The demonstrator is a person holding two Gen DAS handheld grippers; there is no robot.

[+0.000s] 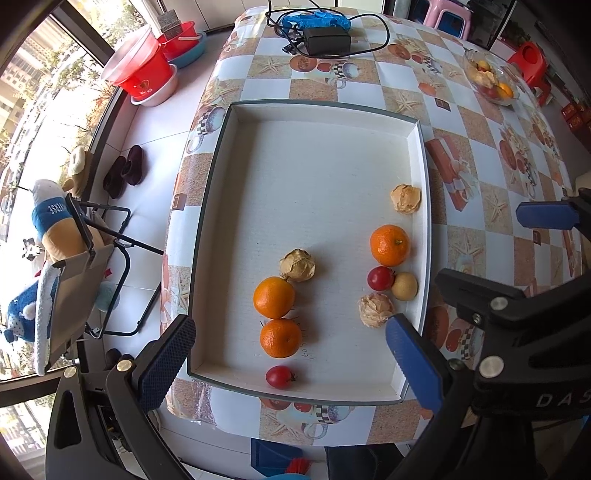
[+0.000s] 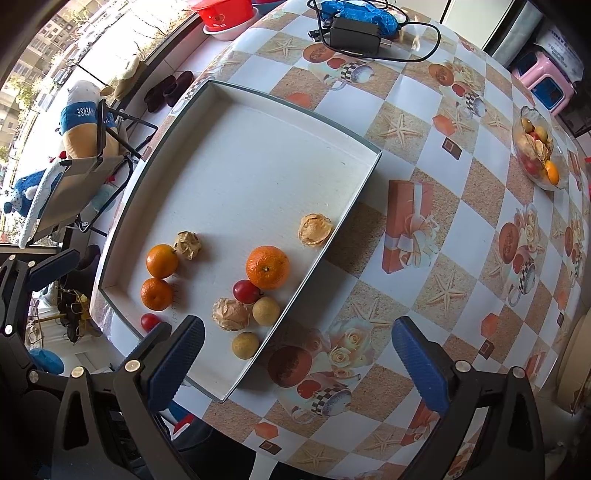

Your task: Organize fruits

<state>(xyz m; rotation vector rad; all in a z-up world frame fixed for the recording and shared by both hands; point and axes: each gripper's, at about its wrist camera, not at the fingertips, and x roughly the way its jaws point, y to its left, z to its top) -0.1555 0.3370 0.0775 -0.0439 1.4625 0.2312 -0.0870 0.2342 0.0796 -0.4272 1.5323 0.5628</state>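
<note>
A shallow white tray (image 1: 317, 107) (image 2: 284, 101) lies on the patterned table. In it are three oranges (image 1: 274, 297) (image 1: 280, 338) (image 1: 389, 245), two red tomatoes (image 1: 279, 376) (image 1: 380, 278), tan papery husk fruits (image 1: 297, 264) (image 1: 406, 198) (image 1: 375, 309) and small yellow-brown round fruits (image 1: 405, 286) (image 2: 245, 344). My left gripper (image 1: 291, 363) is open and empty above the tray's near edge. My right gripper (image 2: 297, 362) is open and empty above the tray's near right corner; it also shows at the right edge of the left wrist view (image 1: 546, 216).
A glass bowl (image 1: 493, 79) (image 2: 537, 155) with more fruit stands at the far right of the table. A black power adapter (image 1: 327, 40) with cable and a blue bag (image 1: 317, 18) lie at the far edge. Red basins, slippers, a folding chair and plush toys are on the floor at the left.
</note>
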